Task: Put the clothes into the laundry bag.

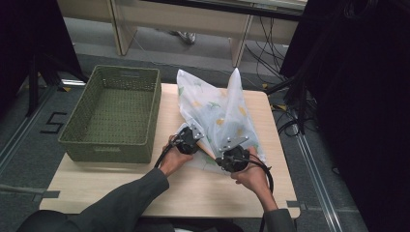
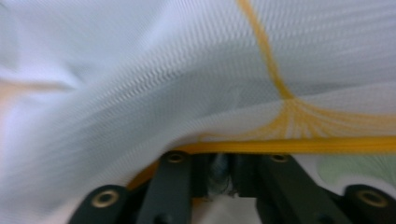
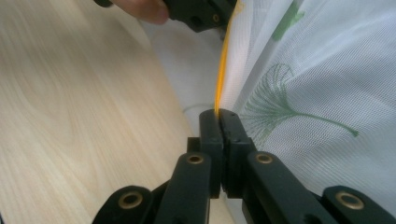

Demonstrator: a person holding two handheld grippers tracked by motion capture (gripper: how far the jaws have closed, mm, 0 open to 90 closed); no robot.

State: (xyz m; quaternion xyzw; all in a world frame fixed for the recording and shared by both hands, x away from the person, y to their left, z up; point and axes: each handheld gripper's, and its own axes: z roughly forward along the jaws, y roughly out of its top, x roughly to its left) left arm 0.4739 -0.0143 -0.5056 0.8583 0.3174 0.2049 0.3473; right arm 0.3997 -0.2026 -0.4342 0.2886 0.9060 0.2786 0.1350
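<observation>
i hold a gripper in each hand over the pale wooden counter point(image 1: 193, 188), both on a thin white cloth point(image 1: 217, 108) printed with green and yellow leaves and edged with a yellow hem. the cloth lies at the middle of the counter, just right of the green woven basket point(image 1: 116, 113), and it rises from my two grips into two peaks at the far side. my right gripper point(image 3: 219, 114) has its jaws pressed together on the yellow hem; in the right gripper view the hem runs straight up out of the closed tips, with a green fan-shaped leaf just beside them. my left gripper point(image 2: 219, 175) sits close to the right one, nearer the basket, and its jaws are drawn nearly together with a fold of cloth caught between them, the yellow hem running across just above the tips. in the high view my left hand point(image 1: 175, 157) and right hand point(image 1: 251, 178) rest low at the cloth's near edge. the basket stands on the counter's left side.
</observation>
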